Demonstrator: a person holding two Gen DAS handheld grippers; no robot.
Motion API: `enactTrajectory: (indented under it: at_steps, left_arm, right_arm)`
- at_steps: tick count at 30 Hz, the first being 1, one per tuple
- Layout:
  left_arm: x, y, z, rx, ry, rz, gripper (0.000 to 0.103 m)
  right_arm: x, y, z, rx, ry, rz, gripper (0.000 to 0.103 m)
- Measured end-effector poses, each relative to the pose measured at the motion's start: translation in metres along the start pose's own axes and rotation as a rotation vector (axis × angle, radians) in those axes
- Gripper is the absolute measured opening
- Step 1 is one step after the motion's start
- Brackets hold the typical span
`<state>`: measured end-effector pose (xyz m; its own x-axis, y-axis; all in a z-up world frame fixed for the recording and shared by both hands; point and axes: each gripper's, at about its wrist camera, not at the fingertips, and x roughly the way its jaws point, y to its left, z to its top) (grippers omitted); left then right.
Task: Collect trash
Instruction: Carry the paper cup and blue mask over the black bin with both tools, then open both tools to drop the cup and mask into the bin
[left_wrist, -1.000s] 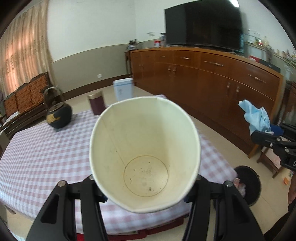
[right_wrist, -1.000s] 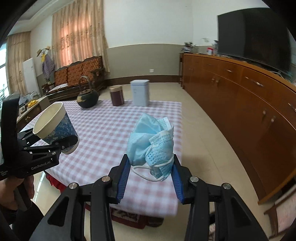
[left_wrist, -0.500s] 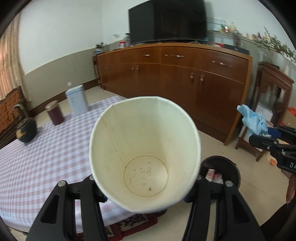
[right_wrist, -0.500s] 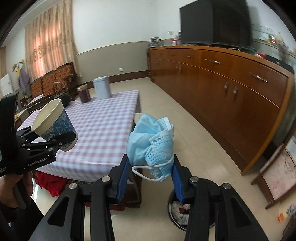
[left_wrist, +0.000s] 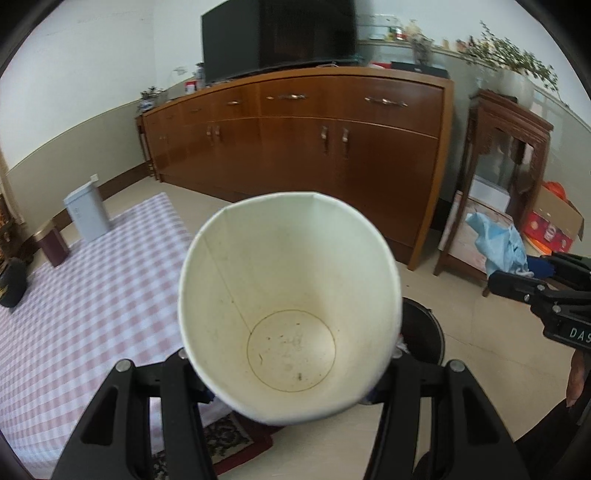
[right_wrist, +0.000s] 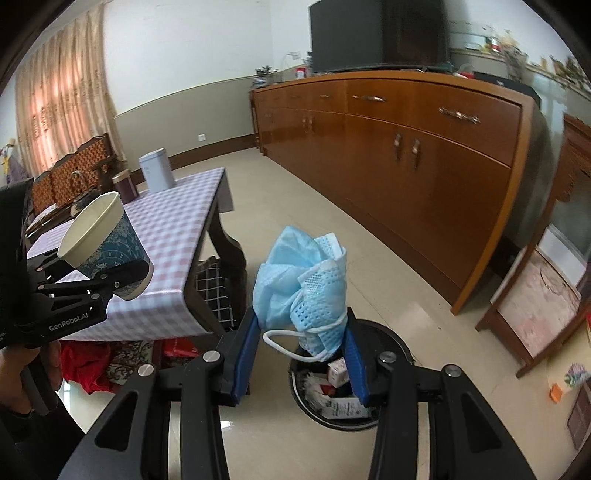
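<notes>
A: Item one, left of the trash bin (right_wrist: 388, 343)?
B: Checked surface (right_wrist: 173, 221). Beside it the left gripper (left_wrist: 290, 373), clenched on a paper cup (left_wrist: 288, 306), blue-patterned outside, empty and stained inside.
A: Item two?
B: Right gripper (right_wrist: 301, 354), clenched on a crumpled blue face mask (right_wrist: 303, 284), held directly above the bin.
A: Bin contents?
B: Small cartons.

Paper cup (left_wrist: 288, 306), matt and stained inside, blue-printed outside. Soft, perforated pale blue cloth mask (right_wrist: 306, 284). Glossy varnished wood sideboard (right_wrist: 424, 147) with metal handles. Smooth checked cover on the table (left_wrist: 74, 295). Polished floor tiles (right_wrist: 332, 229). Matt black plastic fingers (right_wrist: 192, 398).
</notes>
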<state>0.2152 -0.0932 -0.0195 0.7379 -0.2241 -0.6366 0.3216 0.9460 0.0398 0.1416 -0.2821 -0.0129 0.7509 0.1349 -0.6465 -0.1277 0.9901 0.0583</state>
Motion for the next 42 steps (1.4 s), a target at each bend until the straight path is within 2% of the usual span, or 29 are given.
enactTrajectory:
  at_steps: [13,17,21,27,35,36,37,38,39,40,42]
  left_arm:
    - [0.039,-0.071,-0.005,0.085,0.055,-0.127,0.057]
    - [0.058,-0.085,-0.012,0.089,0.100,-0.195,0.057]
    - [0.079,-0.092,-0.019,0.081,0.139,-0.250,0.057]
    - [0.123,-0.106,-0.029,0.088,0.218,-0.263,0.057]
    - [0.173,-0.117,-0.040,0.095,0.305,-0.293,0.059]
    - [0.181,-0.118,-0.042,0.084,0.328,-0.321,0.061]
    - [0.189,-0.118,-0.045,0.076,0.358,-0.341,0.077]
    - [0.199,-0.115,-0.050,0.056,0.390,-0.330,0.086]
    - [0.203,-0.112,-0.054,0.037,0.408,-0.313,0.100]
    - [0.204,-0.106,-0.057,0.020,0.419,-0.300,0.102]
    - [0.193,-0.095,-0.061,0.004,0.399,-0.251,0.102]
  right_arm:
    - [0.005,-0.063,-0.046,0.072,0.068,-0.081,0.045]
    - [0.017,-0.074,-0.057,0.062,0.098,-0.085,0.045]
    - [0.042,-0.084,-0.070,0.025,0.151,-0.080,0.045]
    - [0.087,-0.098,-0.086,-0.019,0.235,-0.056,0.046]
    - [0.157,-0.102,-0.100,-0.137,0.353,0.000,0.047]
    - [0.167,-0.103,-0.102,-0.152,0.374,0.015,0.048]
    - [0.180,-0.101,-0.107,-0.193,0.401,0.026,0.052]
    - [0.185,-0.099,-0.110,-0.224,0.410,0.009,0.068]
    - [0.190,-0.099,-0.115,-0.259,0.413,-0.043,0.084]
    - [0.193,-0.100,-0.120,-0.272,0.419,-0.084,0.103]
    - [0.184,-0.101,-0.124,-0.268,0.390,-0.069,0.103]
